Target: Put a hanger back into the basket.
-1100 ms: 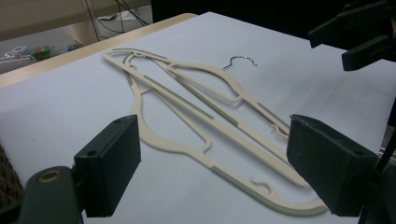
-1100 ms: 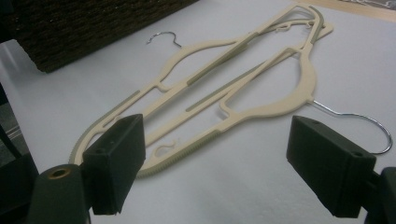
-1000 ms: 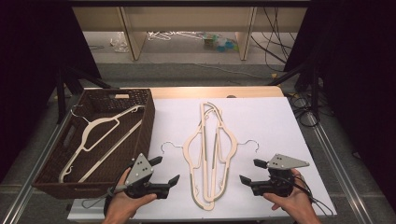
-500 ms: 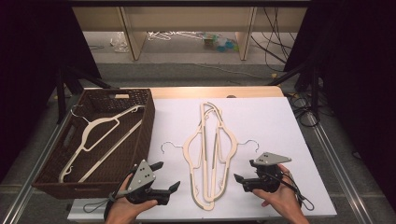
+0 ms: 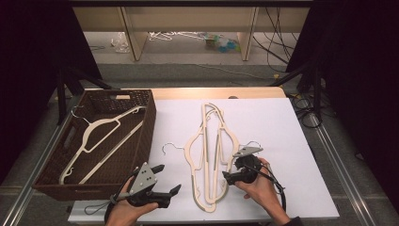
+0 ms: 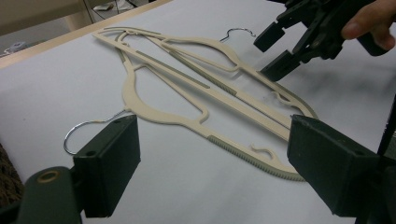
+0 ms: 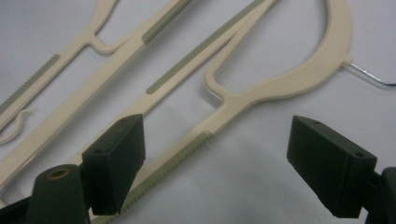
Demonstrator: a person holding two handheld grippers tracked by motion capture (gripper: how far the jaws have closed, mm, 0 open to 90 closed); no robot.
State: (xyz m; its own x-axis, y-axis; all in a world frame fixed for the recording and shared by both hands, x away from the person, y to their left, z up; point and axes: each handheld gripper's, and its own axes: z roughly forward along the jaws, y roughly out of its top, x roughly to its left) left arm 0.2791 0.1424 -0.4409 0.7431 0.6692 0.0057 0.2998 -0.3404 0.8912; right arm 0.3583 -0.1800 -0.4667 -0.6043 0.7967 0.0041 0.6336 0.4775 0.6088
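Cream hangers (image 7: pixel 261 88) on white table (image 7: pixel 261 177), gripper (image 7: pixel 215 154) spread above

Counts, high view: one woven basket (image 5: pixel 146 123) at centre left, holding two cream hangers (image 5: pixel 101 127). One white table sheet (image 5: pixel 282 141), bearing a pile of overlapping cream hangers (image 5: pixel 207 155) at lower centre; three seem distinguishable, exact number uncertain. Two hand-held grippers: left gripper (image 5: pixel 165 180), right gripper (image 5: pixel 227 171), both at the lower edge.
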